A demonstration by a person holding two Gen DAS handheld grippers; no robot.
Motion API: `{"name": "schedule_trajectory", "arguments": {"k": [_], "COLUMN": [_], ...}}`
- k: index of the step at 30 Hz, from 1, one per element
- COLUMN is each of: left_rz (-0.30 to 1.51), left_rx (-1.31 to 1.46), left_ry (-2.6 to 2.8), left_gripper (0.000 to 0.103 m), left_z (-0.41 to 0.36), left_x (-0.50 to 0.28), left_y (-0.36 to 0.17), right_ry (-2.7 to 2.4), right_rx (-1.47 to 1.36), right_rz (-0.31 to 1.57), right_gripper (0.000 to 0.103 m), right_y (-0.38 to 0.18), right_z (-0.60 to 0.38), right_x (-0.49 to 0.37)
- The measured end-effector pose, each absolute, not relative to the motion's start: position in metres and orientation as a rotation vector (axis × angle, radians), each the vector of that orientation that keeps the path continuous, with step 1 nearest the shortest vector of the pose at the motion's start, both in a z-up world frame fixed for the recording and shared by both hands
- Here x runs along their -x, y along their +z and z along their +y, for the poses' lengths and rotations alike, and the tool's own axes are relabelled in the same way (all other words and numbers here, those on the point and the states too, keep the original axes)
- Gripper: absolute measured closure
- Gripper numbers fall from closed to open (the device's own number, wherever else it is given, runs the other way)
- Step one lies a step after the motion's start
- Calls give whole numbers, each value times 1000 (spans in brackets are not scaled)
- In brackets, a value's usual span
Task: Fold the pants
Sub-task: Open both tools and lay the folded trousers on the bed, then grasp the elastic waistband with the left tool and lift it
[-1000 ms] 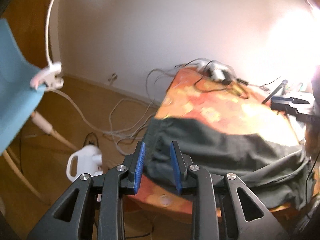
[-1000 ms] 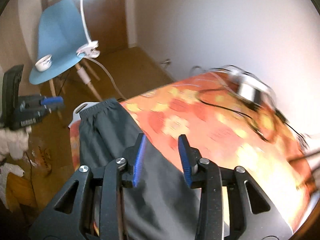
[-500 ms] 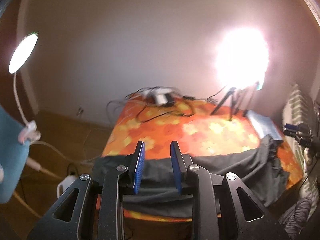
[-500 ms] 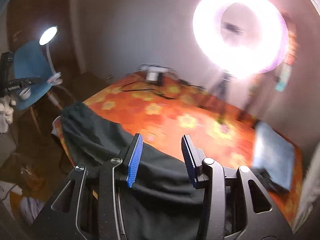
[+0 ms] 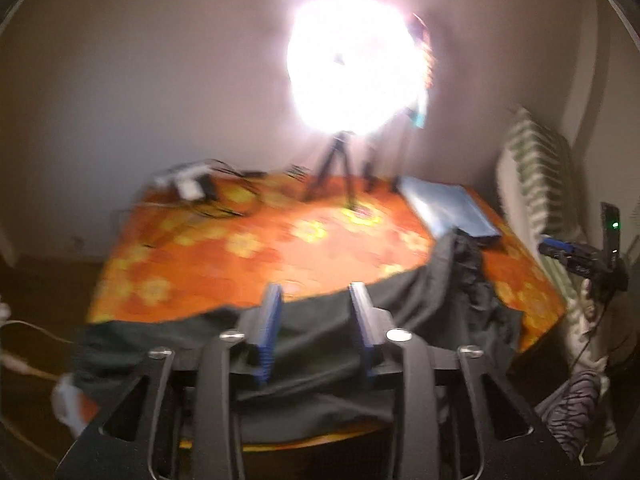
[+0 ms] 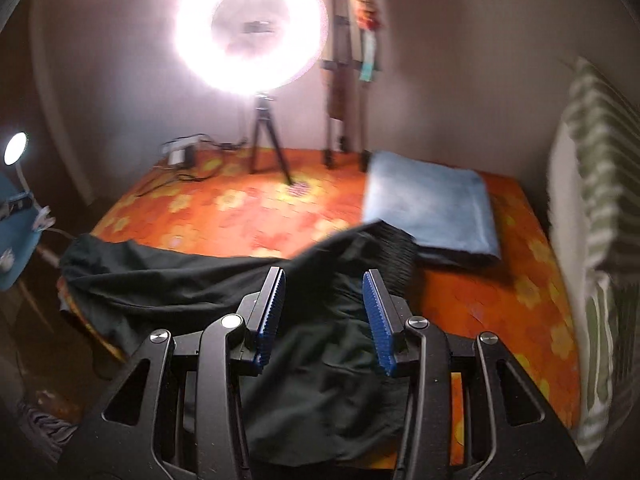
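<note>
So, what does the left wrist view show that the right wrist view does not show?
Only the left wrist view shows the right gripper, at its right edge; its jaws cannot be made out. Only the right wrist view shows the small lamp and blue chair. Both show the black pants on the orange cloth, the ring light and the folded blue cloth.

Near edge of pants (image 6: 168, 276) hidden behind gripper frames, cables (image 5: 212, 196) motion-blurred, ring light (image 5: 352, 64) overexposed, striped cushion (image 6: 596, 216) cropped at frame edge
</note>
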State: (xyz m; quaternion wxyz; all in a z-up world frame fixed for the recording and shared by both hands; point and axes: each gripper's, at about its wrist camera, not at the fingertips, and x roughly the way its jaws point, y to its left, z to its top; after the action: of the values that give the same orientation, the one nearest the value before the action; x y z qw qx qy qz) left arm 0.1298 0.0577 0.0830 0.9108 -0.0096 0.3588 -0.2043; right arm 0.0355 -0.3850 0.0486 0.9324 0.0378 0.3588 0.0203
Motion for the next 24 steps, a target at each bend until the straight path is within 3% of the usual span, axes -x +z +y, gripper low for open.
{"name": "schedule_trajectory", "arguments": {"k": [5, 7, 15, 20, 24], "left_rz": [821, 850, 910, 966, 1039], "left_rx": [21, 12, -15, 35, 69], "left_ry": [-563, -612, -752, -802, -771], "left_gripper": [63, 57, 44, 36, 36], "left_z": [-26, -60, -177, -232, -254], "left_x": [-149, -158, -204, -246, -276], "left_y": [40, 28, 6, -16, -45], "right_ry": [-20, -33, -71, -25, 9], "right_rx": [-135, -174, -281, -334, -318], "right_rz": [777, 800, 915, 938, 928], "right_gripper": [58, 53, 52, 52, 52], "right_y": [8, -11, -88, -103, -101], "right_z": [-417, -434, -484, -495, -492], "right_x": [-29, -28, -25, -28, -31]}}
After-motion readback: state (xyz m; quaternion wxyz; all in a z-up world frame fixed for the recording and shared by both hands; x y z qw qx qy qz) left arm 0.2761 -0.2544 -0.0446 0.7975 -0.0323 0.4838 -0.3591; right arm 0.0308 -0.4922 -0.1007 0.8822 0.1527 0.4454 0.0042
